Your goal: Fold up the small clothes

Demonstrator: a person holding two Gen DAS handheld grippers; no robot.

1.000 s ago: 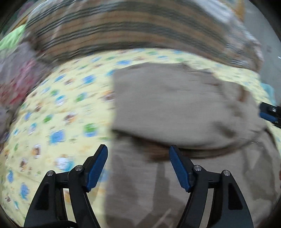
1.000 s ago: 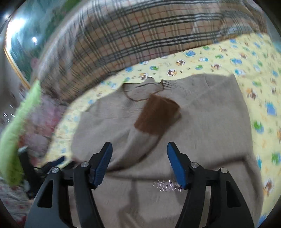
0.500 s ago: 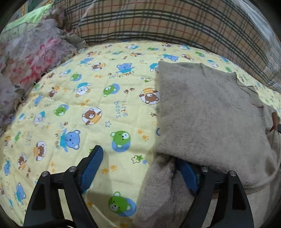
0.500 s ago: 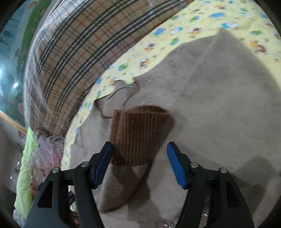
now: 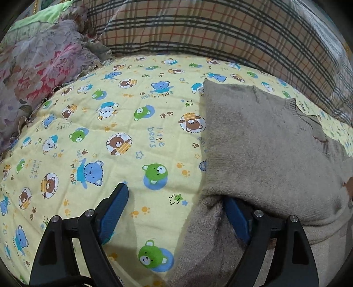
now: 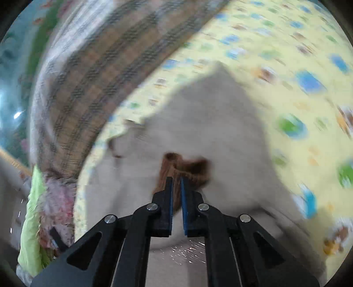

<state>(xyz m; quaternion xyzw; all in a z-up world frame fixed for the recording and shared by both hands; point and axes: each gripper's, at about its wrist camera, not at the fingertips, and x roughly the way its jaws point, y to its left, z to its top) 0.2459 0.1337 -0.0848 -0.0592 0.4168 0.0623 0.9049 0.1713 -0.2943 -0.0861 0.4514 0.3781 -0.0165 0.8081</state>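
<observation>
A small beige knit sweater [image 5: 264, 136] lies on a yellow bear-print quilt [image 5: 110, 132], with its side folded over. My left gripper [image 5: 176, 205] is open and low at the sweater's left edge; its right finger sits under the folded layer and its left finger rests on the quilt. In the blurred right wrist view the sweater [image 6: 209, 123] fills the middle. My right gripper [image 6: 175, 181] is shut on the brown ribbed sleeve cuff [image 6: 187, 167] that lies on top of the sweater.
A plaid pillow [image 5: 220, 28] lies along the far side of the quilt and also shows in the right wrist view [image 6: 99, 66]. A floral ruffled cloth [image 5: 39, 61] and a green cloth [image 5: 44, 19] lie at the far left.
My right gripper closed on the brown cuff and is moving. My left gripper dropped to the sweater's left edge and slid its right finger under the fold.
</observation>
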